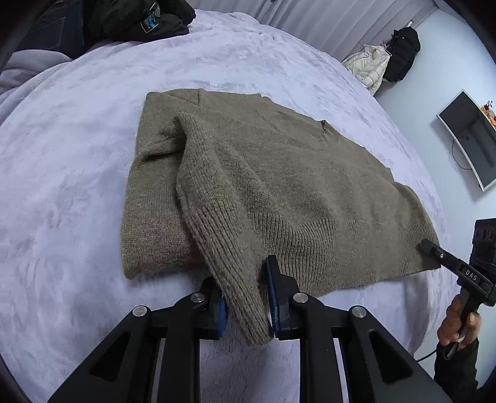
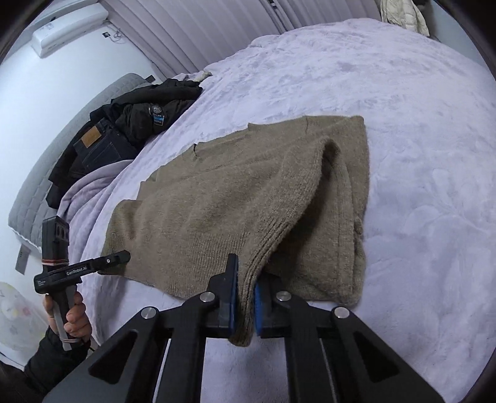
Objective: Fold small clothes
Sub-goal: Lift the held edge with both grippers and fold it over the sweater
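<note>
We see a wide bed under a pale lilac plush blanket, filling most of both views, with white vertical blinds behind it and a grey quilted headboard along its left side. On that side of the bed a black crumpled jacket lies heaped over dark blue jeans with a tan patch, well apart from our work. On the right-hand wall hang a flat dark screen, a cream quilted puffer jacket and a black garment just beside it; a white air-conditioning unit sits high on the left wall. Nothing lies between us and the olive-brown knitted sweater, which is spread flat in the middle of the bed with its ribbed hem towards us, one side folded in over the body and a sleeve laid across it. The knit looks soft and slightly fuzzy, with a small notch at the neckline. Our left tool is pressed together on the ribbed cuff of that sleeve, its blue pads pinching the knit, whose end hangs out below them. Our right tool is likewise clamped on a ribbed sleeve end, lifted off the blanket. Each wrist view also shows the other tool, held in a hand, with its tip at the far hem corner.
</note>
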The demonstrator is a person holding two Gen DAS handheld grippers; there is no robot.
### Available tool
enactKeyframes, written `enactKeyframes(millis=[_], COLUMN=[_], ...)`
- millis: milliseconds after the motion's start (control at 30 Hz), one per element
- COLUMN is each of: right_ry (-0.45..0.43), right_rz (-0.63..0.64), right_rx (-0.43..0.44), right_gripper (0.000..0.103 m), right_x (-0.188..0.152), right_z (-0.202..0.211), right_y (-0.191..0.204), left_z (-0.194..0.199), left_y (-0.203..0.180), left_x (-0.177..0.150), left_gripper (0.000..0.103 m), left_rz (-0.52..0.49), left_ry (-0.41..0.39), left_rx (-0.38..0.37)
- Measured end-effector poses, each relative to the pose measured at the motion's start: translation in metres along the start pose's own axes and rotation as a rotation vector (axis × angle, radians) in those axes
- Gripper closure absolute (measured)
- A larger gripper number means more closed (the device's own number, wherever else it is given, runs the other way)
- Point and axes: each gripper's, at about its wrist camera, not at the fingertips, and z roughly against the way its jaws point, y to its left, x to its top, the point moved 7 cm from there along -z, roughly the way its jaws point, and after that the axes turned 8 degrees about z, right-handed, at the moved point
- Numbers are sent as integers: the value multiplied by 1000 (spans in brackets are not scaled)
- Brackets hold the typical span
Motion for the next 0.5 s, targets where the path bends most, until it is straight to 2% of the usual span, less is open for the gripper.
enactKeyframes(millis=[67, 133, 267, 300, 333, 500], right_ry=[4, 19, 41, 37, 32, -45], right_rz=[28, 48, 12, 12, 15, 39], right_rx=[8, -26, -15, -20, -22, -7], right_gripper=[94, 94, 94, 94, 94, 94], right_x=[0, -1, -3, -3, -2, 11], right_z=[3, -1, -14, -15, -15, 11], right_y=[7, 6, 0, 1, 2, 13], left_z=[1, -2, -6, -7, -6, 20], left_y=[3, 10, 13, 12, 12, -3], left_x=[-4, -6, -4, -3, -2, 3], left_gripper=[81, 81, 83, 90, 92, 93], left_rz=[-4, 26, 63, 65, 67, 20], left_ry=[0, 19, 13, 15, 19, -19], left_rx=[-1, -23, -50, -51, -50, -50])
